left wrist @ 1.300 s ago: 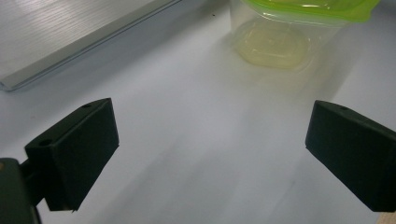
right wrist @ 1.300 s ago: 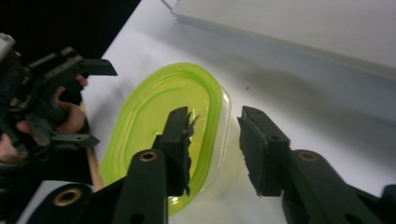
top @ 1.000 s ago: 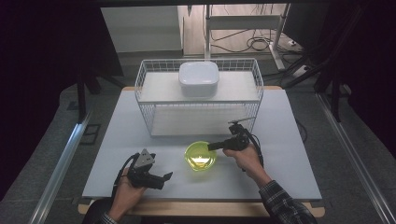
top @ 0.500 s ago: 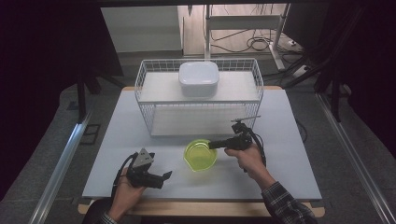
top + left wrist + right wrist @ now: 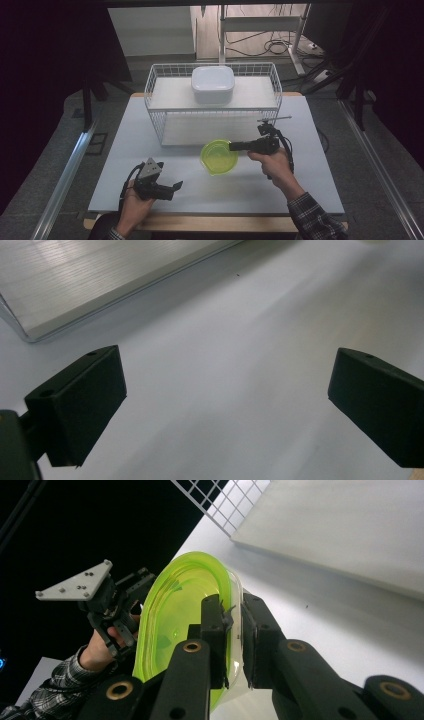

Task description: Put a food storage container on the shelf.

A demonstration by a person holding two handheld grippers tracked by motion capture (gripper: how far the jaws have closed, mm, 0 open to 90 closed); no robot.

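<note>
A translucent lime-green bowl point(image 5: 219, 156) hangs tilted just above the white table, in front of the wire rack. My right gripper point(image 5: 234, 146) is shut on its right rim; in the right gripper view the two black jaws clamp the green bowl point(image 5: 175, 615) wall between them. My left gripper point(image 5: 176, 186) rests low at the table's front left, held in a hand, jaws wide apart. In the left gripper view its fingertips point(image 5: 80, 402) frame bare white table with nothing between them.
A white wire rack point(image 5: 214, 102) stands at the back middle of the table, with a white lidded container point(image 5: 213, 84) on its upper shelf. The rack's lower shelf edge point(image 5: 100, 295) lies ahead of my left gripper. The wooden table edge point(image 5: 210, 222) runs along the front.
My right gripper has lifted the green bowl off the table and tilted it. The left gripper has stayed where it was.
</note>
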